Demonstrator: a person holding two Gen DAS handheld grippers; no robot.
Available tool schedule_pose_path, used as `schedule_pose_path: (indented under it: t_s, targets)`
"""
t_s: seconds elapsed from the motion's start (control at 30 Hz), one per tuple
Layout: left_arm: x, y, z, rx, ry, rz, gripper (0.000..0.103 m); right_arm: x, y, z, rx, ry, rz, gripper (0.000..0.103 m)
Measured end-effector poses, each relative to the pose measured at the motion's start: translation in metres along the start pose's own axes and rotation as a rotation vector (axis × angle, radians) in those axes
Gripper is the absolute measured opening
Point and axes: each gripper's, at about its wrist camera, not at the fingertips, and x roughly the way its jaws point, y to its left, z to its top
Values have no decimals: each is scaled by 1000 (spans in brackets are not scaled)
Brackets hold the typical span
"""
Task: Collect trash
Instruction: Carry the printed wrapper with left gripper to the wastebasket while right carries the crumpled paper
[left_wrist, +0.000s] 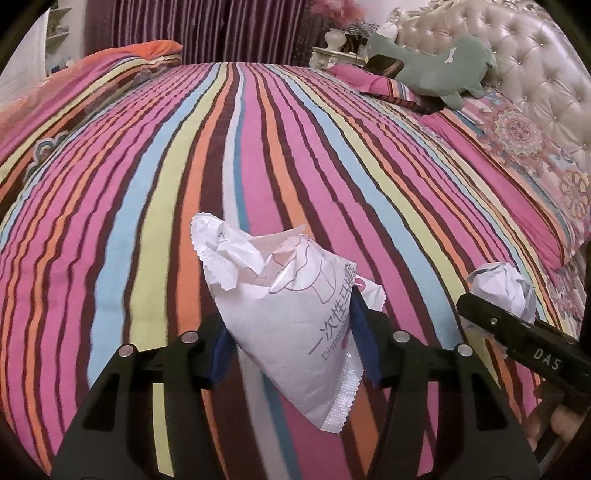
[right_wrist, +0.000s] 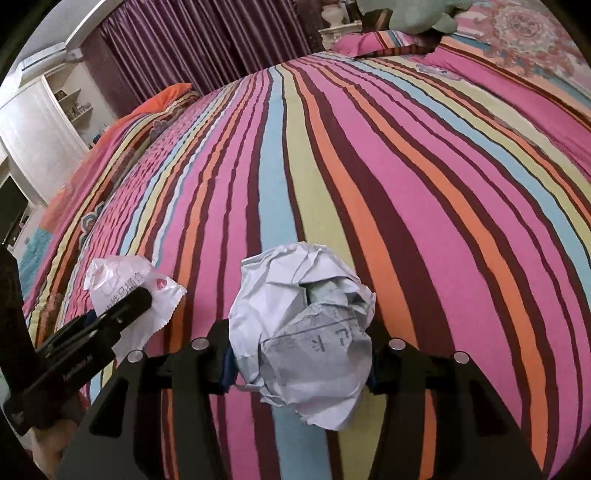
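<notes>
My left gripper (left_wrist: 291, 332) is shut on a torn white plastic wrapper (left_wrist: 295, 302) with grey printed characters, which hangs clear above the striped bedspread (left_wrist: 258, 147). My right gripper (right_wrist: 301, 350) is shut on a crumpled ball of white paper (right_wrist: 306, 325) with handwriting on it. In the left wrist view the right gripper (left_wrist: 517, 332) and its paper ball (left_wrist: 502, 288) show at the right edge. The right wrist view has the left gripper (right_wrist: 122, 314) and the wrapper (right_wrist: 129, 288) at the lower left.
The bed fills both views. A green plush toy (left_wrist: 432, 66) lies on a striped pillow (left_wrist: 369, 81) by the tufted headboard (left_wrist: 517, 55). Purple curtains (right_wrist: 203, 40) hang behind, a white shelf cabinet (right_wrist: 44, 122) stands at the left, and a folded orange quilt (left_wrist: 147, 51) lies far left.
</notes>
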Motion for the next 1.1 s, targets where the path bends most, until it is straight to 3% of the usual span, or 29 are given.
schedule_pose_path:
  t_s: [1.1]
  targets:
    - [-150, 18, -148, 47, -20, 18, 55, -101, 18, -118, 10, -19, 32, 48]
